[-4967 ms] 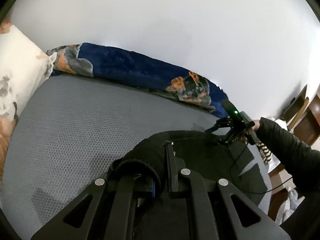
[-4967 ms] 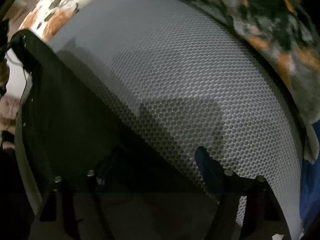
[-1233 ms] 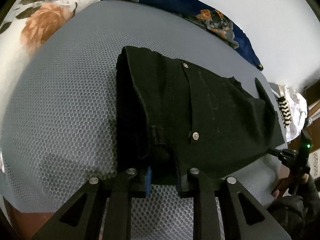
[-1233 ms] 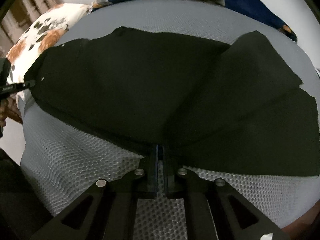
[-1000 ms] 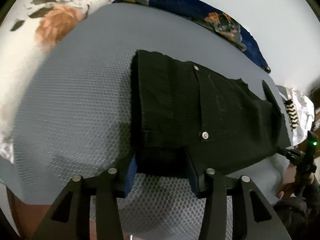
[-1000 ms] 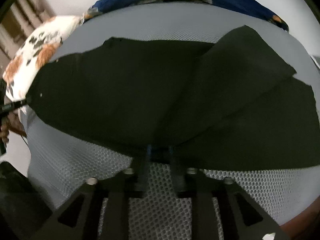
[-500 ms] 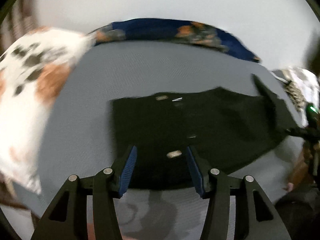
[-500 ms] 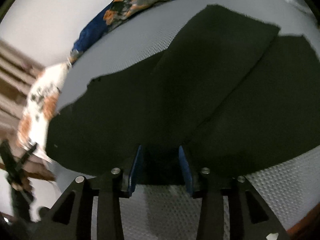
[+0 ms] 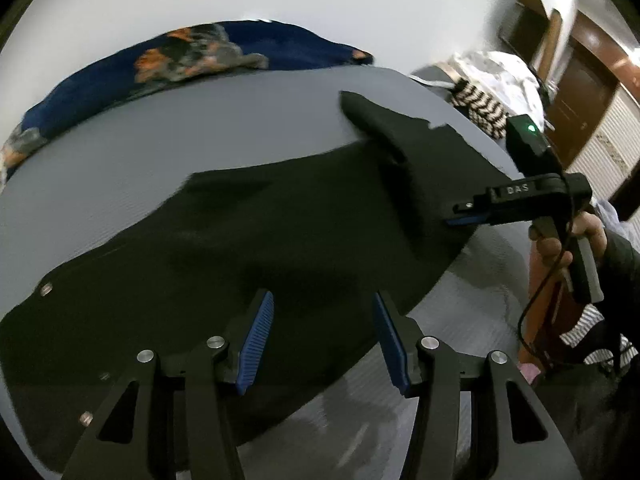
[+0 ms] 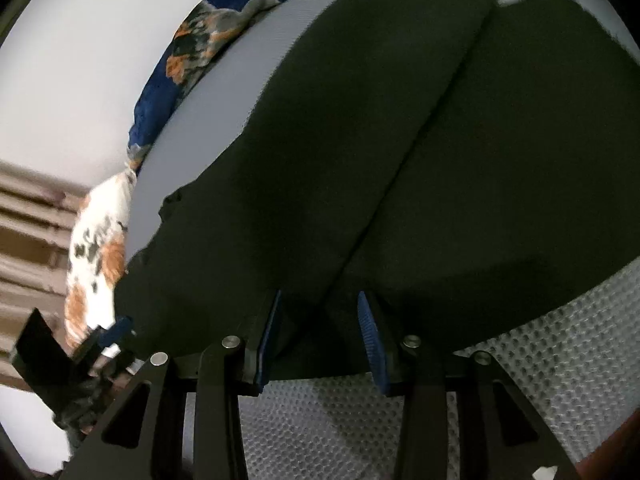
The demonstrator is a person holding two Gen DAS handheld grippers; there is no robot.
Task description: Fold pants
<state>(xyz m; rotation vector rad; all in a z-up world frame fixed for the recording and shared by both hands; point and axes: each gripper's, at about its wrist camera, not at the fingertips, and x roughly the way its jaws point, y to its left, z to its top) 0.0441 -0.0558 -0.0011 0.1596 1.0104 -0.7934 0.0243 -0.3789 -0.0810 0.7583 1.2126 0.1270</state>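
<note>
Both my left gripper [image 9: 322,336] and right gripper [image 10: 318,338] hang released, just opened, over the black pants [image 9: 248,240] on the grey mattress [image 9: 160,136].

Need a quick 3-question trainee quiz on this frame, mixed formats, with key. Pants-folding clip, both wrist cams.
1. True or false: the black pants lie spread on the grey mesh-textured mattress.
2. Multiple choice: what lies along the mattress's far edge in the left wrist view? A) a red towel B) a dark blue blanket with orange and grey print C) a cardboard box
3. Fill in: the left gripper and the right gripper both have blue pads standing ____, gripping no cloth.

Key: 1 true. 2 B. 3 apart; both jaws have just been opening, and the pants lie beyond the pads, not pinched.
</note>
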